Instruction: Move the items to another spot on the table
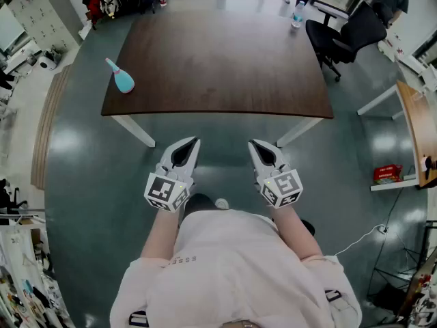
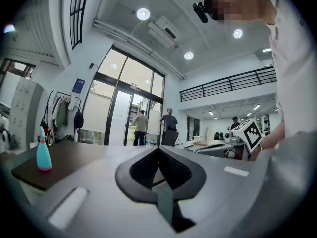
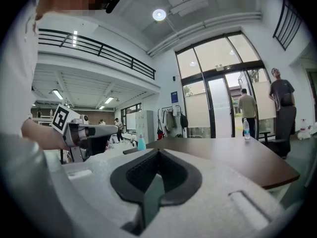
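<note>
Down low in the frame, just short of the tabletop (image 1: 218, 67), the left gripper (image 1: 193, 142) and right gripper (image 1: 254, 144) are both clenched on nothing. Further up, a teal spray bottle (image 1: 123, 79) stands near the tabletop's left edge. A water bottle (image 1: 297, 14) is way off by the upper right corner.

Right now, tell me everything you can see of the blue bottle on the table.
The bottle is small, with a rounded turquoise body that narrows to a slim pinkish neck and top, and it looks like plastic. It stands upright and alone on the dark brown table, close to the left edge and near the corner on the person's side. Nothing but the tabletop touches it.
</note>
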Tool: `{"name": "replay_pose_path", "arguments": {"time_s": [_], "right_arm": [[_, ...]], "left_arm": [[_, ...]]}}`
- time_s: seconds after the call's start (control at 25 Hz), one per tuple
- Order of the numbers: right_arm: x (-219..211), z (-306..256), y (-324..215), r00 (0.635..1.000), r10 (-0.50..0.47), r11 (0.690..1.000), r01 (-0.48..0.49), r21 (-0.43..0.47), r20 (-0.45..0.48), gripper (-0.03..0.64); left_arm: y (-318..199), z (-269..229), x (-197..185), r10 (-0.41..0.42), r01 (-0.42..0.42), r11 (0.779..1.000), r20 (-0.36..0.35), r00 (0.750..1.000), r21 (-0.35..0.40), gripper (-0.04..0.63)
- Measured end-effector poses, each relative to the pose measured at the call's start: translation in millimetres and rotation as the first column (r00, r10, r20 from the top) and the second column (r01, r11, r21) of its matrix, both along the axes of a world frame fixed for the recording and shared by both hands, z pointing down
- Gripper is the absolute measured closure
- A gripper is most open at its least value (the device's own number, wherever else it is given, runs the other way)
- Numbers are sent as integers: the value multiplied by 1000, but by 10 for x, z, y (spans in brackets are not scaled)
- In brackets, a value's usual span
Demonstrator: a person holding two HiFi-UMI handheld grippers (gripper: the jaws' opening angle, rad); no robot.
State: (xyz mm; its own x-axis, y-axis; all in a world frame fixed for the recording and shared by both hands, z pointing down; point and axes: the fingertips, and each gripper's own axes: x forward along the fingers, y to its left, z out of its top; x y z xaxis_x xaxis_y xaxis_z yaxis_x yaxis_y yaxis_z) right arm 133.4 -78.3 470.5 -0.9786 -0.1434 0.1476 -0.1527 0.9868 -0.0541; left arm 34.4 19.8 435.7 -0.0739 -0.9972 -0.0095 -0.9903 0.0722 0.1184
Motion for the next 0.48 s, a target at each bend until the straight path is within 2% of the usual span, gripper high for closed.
{"name": "replay_pose_path", "arguments": {"time_s": [0.48], "right_arm": [[-7, 70, -43, 1000, 23, 1000, -23, 0, -11, 624]], "left_arm": [[-30, 66, -24, 11, -11, 1000, -12, 1000, -20, 578]]}}
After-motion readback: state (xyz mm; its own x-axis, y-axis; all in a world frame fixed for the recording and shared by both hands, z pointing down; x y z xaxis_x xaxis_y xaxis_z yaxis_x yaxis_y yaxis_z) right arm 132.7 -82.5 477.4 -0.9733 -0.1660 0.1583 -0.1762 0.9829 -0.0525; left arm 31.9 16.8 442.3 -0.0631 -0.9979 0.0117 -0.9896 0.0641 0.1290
